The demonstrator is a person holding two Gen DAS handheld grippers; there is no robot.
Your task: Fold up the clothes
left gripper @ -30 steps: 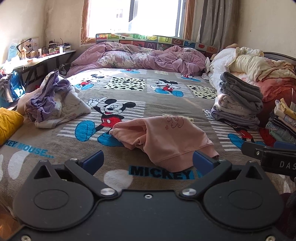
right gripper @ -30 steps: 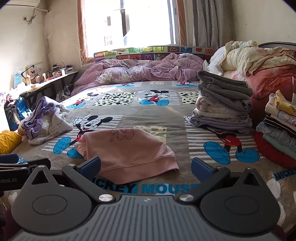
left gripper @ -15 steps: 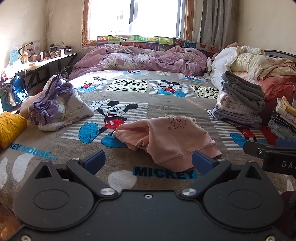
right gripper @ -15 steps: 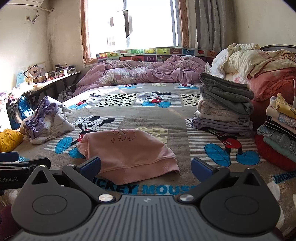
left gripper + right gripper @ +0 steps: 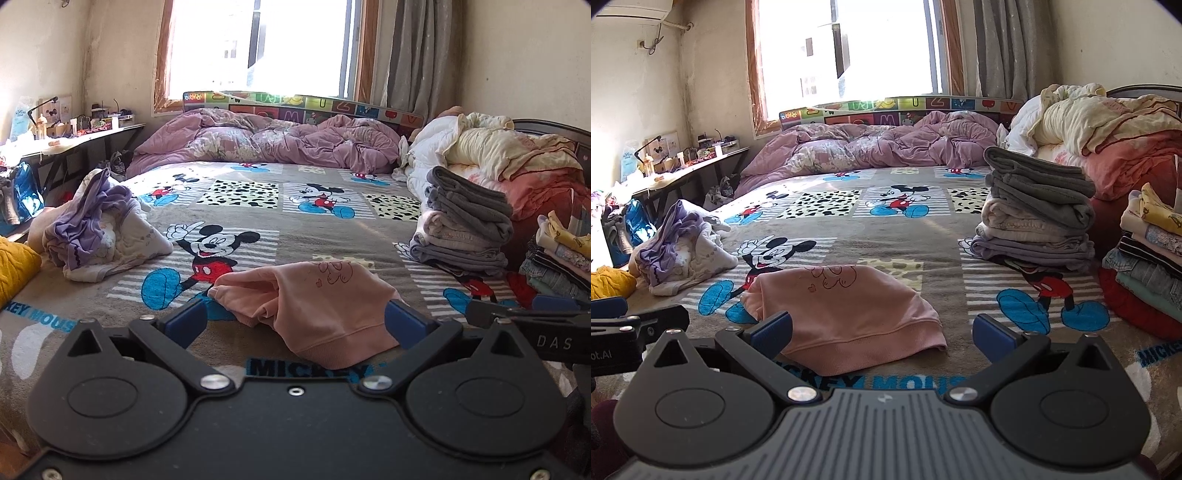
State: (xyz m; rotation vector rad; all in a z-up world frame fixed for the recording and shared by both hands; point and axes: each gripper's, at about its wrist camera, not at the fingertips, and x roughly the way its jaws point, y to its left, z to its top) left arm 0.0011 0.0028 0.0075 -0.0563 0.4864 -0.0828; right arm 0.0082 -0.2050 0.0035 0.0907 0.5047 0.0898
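Note:
A pink sweatshirt (image 5: 317, 306) lies folded over on the Mickey Mouse bedspread (image 5: 258, 218), its ribbed hem toward me. My left gripper (image 5: 295, 321) is open just in front of it, holding nothing. In the right wrist view the same sweatshirt (image 5: 849, 310) rests in front of my right gripper (image 5: 882, 330), which is also open and empty. An unfolded heap of purple and white clothes (image 5: 99, 229) sits at the left of the bed, seen also as the heap (image 5: 683, 247). Each gripper shows at the edge of the other's view.
A stack of folded grey, white and lilac clothes (image 5: 1038, 210) stands at the right, with another folded stack (image 5: 1148, 254) beside it. A rumpled purple duvet (image 5: 266, 144) lies at the head. A yellow garment (image 5: 14, 269) lies far left. A cluttered desk (image 5: 687, 166) lines the left wall.
Both grippers have drifted slightly back and up from the pink sweatshirt; the view tilts higher. The sweatshirt and the stacks have not moved.

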